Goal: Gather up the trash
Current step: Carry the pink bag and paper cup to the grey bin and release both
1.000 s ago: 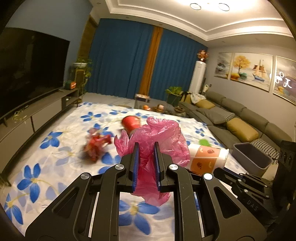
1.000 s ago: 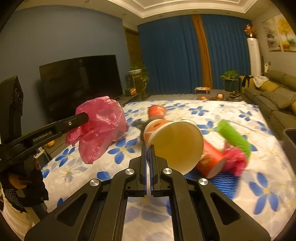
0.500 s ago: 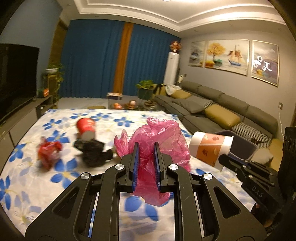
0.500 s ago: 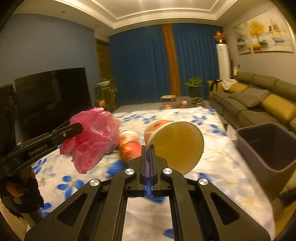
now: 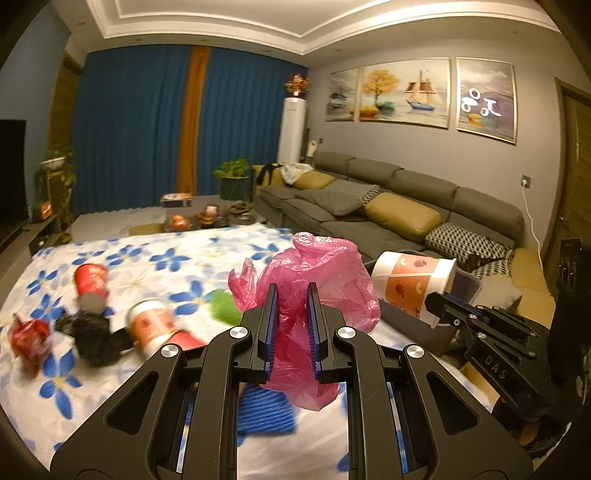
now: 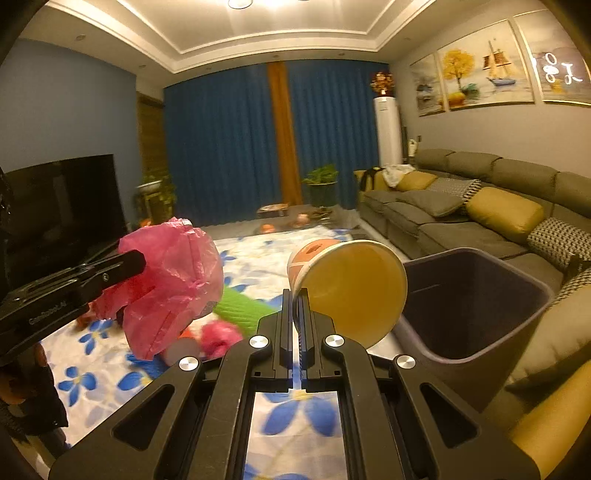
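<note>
Right wrist view: I'm seeing the right gripper [image 6: 295, 295] jaws nipping the paper cup [image 6: 351, 288] rim beside the bin [image 6: 476, 295]; light, crushable. Left gripper [image 5: 290, 291] jaws clamping the pink bag [image 5: 317, 273]: limp, slippery, needing a bunched grip.

Warm dim indoor light from ceiling downlights [image 6: 238, 3]. Heavy fisheye bend, dark vignette at corners. Floor litter [image 5: 92, 332] motion-smeared; painting [image 5: 484, 99] shows glare. Near black frames sharp.
</note>
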Tool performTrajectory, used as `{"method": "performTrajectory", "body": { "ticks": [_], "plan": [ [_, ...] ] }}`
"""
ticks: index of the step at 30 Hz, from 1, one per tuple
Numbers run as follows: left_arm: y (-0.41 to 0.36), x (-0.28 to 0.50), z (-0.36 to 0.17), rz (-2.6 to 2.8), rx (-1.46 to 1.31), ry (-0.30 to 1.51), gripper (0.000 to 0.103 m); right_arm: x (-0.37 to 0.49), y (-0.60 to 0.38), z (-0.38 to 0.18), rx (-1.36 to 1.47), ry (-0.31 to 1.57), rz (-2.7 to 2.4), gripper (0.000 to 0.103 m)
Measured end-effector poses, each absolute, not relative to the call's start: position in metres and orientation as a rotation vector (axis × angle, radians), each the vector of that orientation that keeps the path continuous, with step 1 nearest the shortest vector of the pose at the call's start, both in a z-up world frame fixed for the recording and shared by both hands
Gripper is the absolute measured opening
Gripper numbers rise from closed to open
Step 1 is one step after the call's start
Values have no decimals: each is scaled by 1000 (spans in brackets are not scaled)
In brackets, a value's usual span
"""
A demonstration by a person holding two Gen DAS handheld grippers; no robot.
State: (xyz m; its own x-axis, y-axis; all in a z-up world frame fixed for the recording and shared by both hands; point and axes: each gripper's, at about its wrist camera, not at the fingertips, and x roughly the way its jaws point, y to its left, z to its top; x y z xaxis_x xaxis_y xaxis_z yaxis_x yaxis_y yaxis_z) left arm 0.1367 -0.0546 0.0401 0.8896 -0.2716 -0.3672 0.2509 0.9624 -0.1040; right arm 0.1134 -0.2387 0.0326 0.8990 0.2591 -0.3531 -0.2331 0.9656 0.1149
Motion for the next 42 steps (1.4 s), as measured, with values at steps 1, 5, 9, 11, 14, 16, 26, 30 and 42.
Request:
{"method": "performTrajectory", "body": {
  "ticks": [1, 5, 9, 11, 14, 16, 26, 30, 42],
  "plan": [
    [-60, 140, 40, -279, -52, 389, 14, 115, -240, 32, 69, 374, 245, 3],
    [-82, 157, 42, -313, -52, 391, 14, 123, -261, 30, 72, 367, 176, 3],
    [-112, 177, 44, -354, -41, 397, 14, 129, -282, 27, 81, 365, 113, 3],
    [-127, 186, 44, -374, -36, 393, 14, 133, -291, 26, 84, 365, 87, 3],
    [-149, 203, 41, -398, -42, 407, 14, 139, -303, 22, 89, 370, 52, 3],
    [-160, 214, 38, -412, -44, 419, 14, 142, -313, 19, 97, 375, 31, 3],
    [-211, 252, 23, -490, -26, 441, 14, 151, -341, 9, 121, 383, -29, 3],
    [-228, 263, 13, -512, -14, 454, 14, 157, -347, 7, 130, 392, -38, 3],
    [-260, 290, -5, -565, -4, 501, 15, 164, -357, 6, 141, 394, -68, 3]
  ]
}}
